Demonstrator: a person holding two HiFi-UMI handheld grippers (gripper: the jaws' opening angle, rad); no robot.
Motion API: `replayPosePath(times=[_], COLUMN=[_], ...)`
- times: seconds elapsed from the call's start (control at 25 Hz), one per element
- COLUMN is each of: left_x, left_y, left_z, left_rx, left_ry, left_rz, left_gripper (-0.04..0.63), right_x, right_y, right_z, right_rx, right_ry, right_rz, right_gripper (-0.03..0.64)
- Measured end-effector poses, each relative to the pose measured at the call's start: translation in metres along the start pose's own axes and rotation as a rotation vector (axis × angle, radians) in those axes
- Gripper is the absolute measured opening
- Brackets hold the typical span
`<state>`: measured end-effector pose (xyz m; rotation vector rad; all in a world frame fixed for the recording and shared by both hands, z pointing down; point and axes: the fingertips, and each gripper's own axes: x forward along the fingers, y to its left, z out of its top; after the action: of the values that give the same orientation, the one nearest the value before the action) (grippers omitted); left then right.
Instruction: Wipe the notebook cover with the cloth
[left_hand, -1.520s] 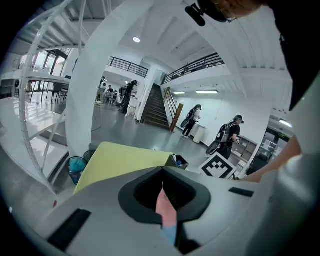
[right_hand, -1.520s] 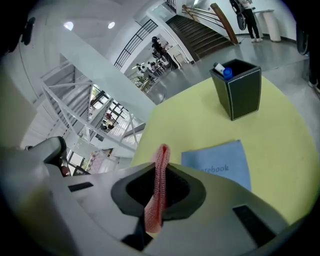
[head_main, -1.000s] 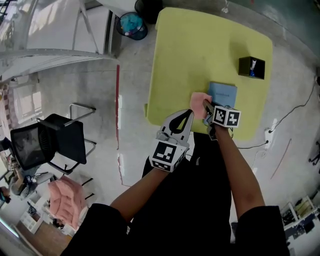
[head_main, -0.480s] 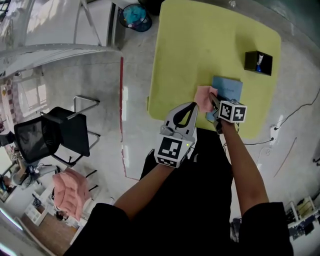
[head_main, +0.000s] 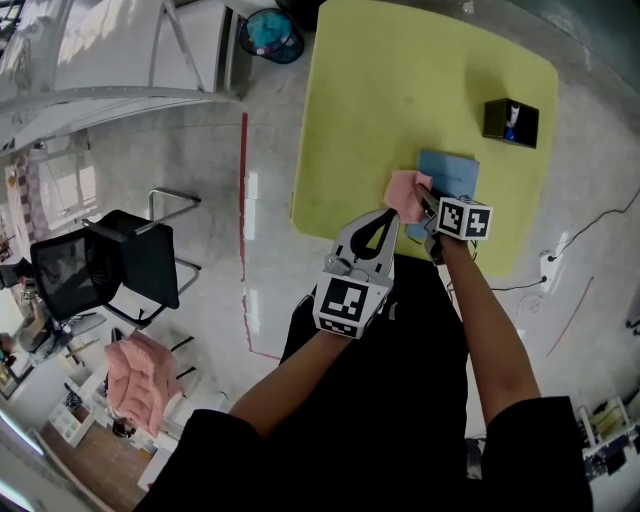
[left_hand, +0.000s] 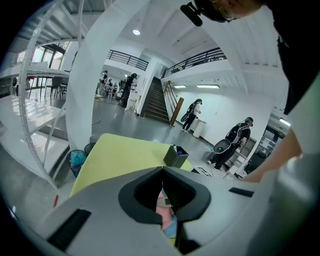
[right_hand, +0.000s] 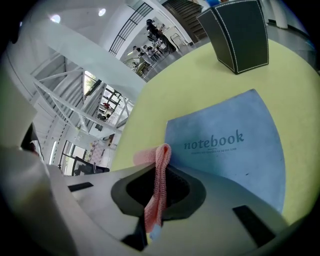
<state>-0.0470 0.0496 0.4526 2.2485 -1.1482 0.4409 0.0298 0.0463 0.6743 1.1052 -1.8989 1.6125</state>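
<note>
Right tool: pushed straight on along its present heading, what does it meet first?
Probably the notebook, lying just ahead of the right tool, which is shut on the cloth; depth is hard to judge.

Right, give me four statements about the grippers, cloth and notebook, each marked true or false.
1. The right gripper is shut on the pink knitted cloth. True.
2. The blue notebook lies open. False: it is closed, cover up.
3. The left gripper grips the cloth too. False: its jaws are together on nothing.
4. A black box-shaped holder stands on the yellow-green table, apart from the notebook. True.
</note>
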Motion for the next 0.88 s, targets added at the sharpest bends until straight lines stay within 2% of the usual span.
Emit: replayPosePath(times=[0.24, 0.68, 0.88], left_x=[0.004, 0.004, 0.009], left_y=[-0.014, -0.011, -0.025], left_z=[0.001, 0.001, 0.002], left_rx=[0.001, -0.003, 0.007], left_ry=[-0.016, -0.012, -0.014], left_rz=[-0.003, 0.053, 0.044], left_gripper=[0.014, 0.014, 0.014], right_x=[-0.007, -0.02, -0.028], right_y=[-0.004, -0.017, -0.026], right_z=[0.0, -0.002, -0.005], right_rx=[-0.017, -0.01, 0.001], right_ry=[0.004, 0.014, 0.012], right_rz=[0.001, 0.002, -0.002], right_gripper=[0.037, 0.037, 0.037])
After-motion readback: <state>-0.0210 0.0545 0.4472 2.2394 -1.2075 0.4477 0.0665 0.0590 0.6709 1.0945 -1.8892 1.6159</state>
